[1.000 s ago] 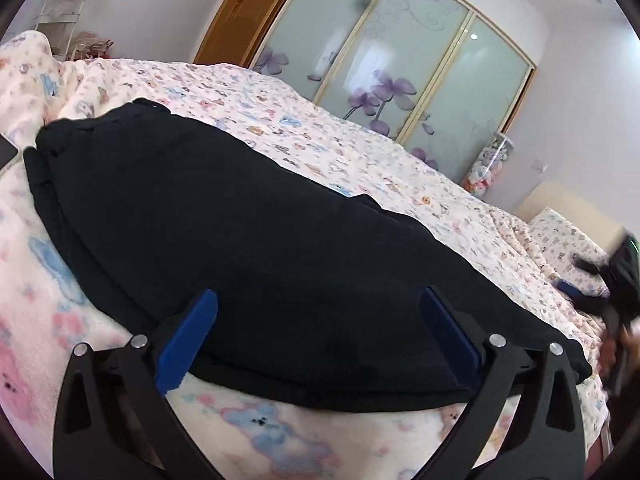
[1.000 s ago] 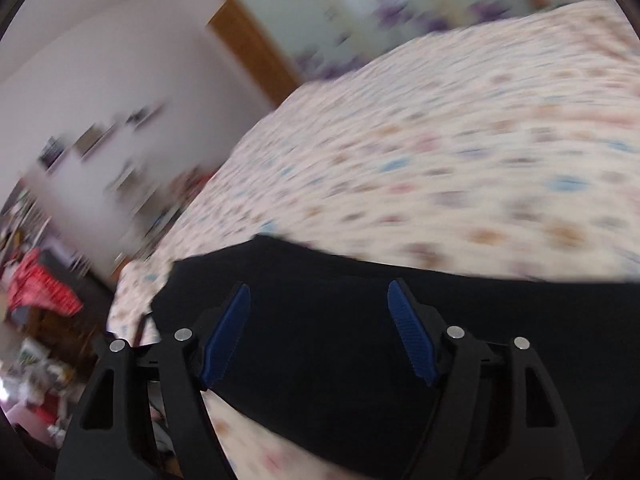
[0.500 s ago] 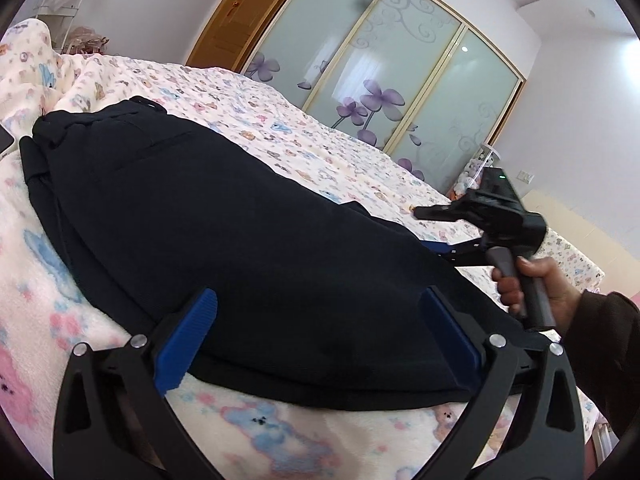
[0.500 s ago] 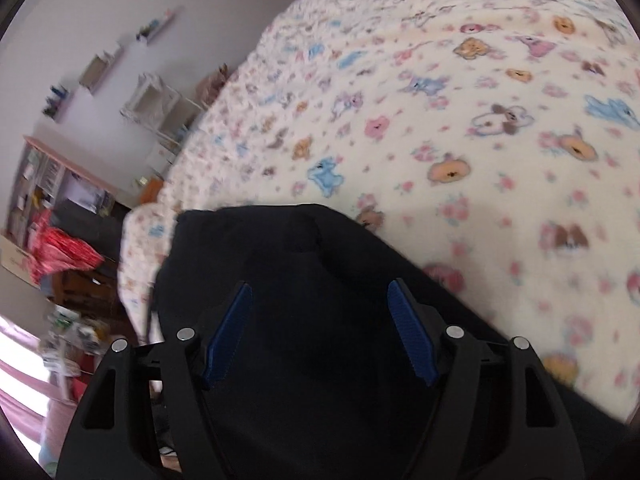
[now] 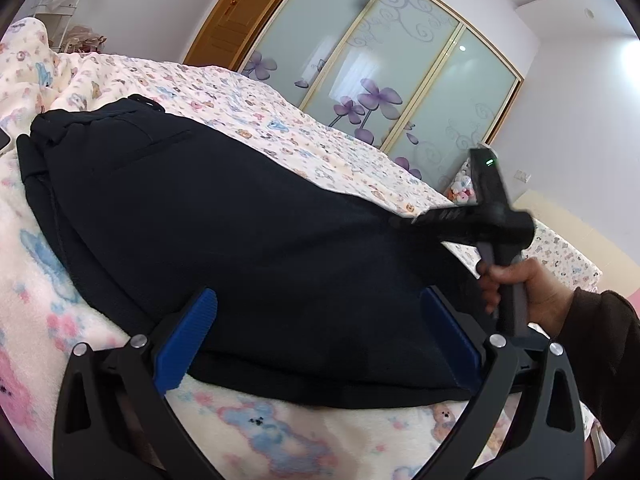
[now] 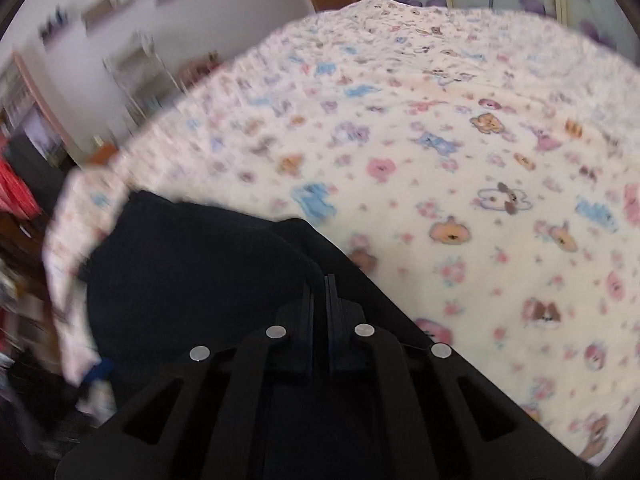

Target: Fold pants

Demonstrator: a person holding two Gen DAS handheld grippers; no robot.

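Left gripper [image 5: 316, 328]: low in the frame, jaws spread wide, blue pads [image 5: 186, 342] far apart, nothing pinched between them. Right gripper [image 6: 319, 284]: bottom centre of its own view, fingers pressed together, dark cloth around the tips. In the left view it sits at the right edge, tilted, handle gripped by the right hand [image 5: 524, 288], dark sleeve at the wrist.

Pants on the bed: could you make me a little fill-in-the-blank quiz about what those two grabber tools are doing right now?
1. The pants lying on the bedspread are ____ in colour.
2. The left gripper has its jaws ____.
3. The right gripper has its jaws ____ on the pants.
4. The wardrobe doors are decorated with purple ____.

Missing words: black; open; shut; flowers
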